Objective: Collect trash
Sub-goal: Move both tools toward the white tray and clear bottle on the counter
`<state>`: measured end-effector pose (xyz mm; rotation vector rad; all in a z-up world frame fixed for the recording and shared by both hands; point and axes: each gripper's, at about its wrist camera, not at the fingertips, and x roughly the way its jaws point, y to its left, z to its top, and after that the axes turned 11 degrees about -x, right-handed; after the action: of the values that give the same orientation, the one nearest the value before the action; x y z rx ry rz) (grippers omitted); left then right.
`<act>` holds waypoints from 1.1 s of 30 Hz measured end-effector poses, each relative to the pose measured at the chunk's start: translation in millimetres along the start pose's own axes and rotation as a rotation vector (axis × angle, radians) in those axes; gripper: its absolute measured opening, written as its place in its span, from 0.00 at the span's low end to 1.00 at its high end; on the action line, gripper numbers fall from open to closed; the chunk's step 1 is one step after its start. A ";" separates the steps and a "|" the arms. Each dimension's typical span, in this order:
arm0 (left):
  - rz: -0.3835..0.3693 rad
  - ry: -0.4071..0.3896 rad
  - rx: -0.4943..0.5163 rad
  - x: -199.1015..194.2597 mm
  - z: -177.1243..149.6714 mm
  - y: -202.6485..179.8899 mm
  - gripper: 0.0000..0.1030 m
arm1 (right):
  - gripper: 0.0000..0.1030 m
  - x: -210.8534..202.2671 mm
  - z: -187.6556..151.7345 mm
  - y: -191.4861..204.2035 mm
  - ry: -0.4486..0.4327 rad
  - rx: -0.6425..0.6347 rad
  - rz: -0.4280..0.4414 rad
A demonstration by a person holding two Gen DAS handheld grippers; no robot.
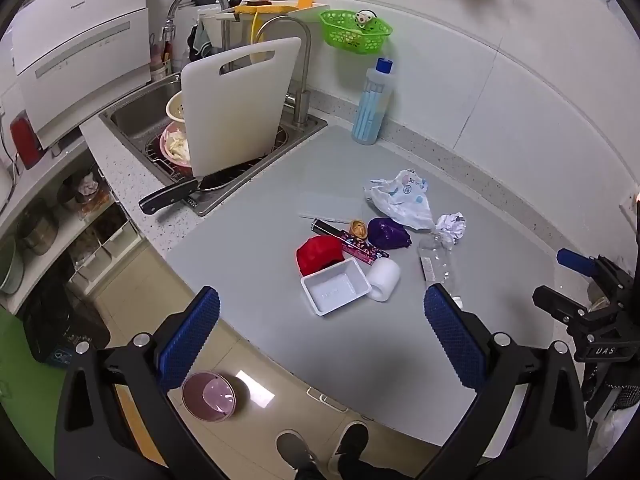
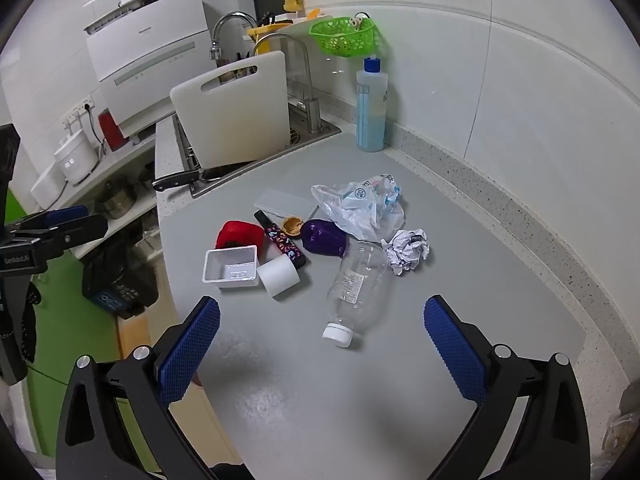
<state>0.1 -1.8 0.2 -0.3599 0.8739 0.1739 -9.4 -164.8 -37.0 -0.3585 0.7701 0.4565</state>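
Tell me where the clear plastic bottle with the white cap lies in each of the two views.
Left wrist view: the clear plastic bottle lies right of centre, its cap end hidden behind the right blue pad.
Right wrist view: the bottle lies near the centre, white cap toward the camera.
Shared landmark: the crumpled paper ball beside the bottle's base in both views.

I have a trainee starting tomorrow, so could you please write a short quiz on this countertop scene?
1. True or false: the clear plastic bottle stands upright.
2. Which lies nearest the white rectangular plastic tray? A) crumpled white paper ball B) white paper roll C) tall blue detergent bottle
3. Fill in: both the left tool and right tool are ____.

Key: 1 false; 2 B; 3 open
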 end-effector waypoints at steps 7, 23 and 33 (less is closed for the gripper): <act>-0.019 -0.009 0.019 -1.8 -1.1 -3.5 0.97 | 0.95 1.3 -1.2 0.5 0.001 -0.001 0.001; -0.022 -0.019 0.011 0.4 3.8 -5.4 0.97 | 0.95 2.9 -1.8 -0.5 0.003 0.002 0.003; -0.003 -0.079 0.056 0.1 2.3 -6.4 0.97 | 0.95 6.3 -3.2 1.0 0.006 0.000 0.005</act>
<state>3.7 -6.8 3.0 -0.3002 0.7990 0.1589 -7.9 -163.8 -43.8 -0.3579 0.7774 0.4605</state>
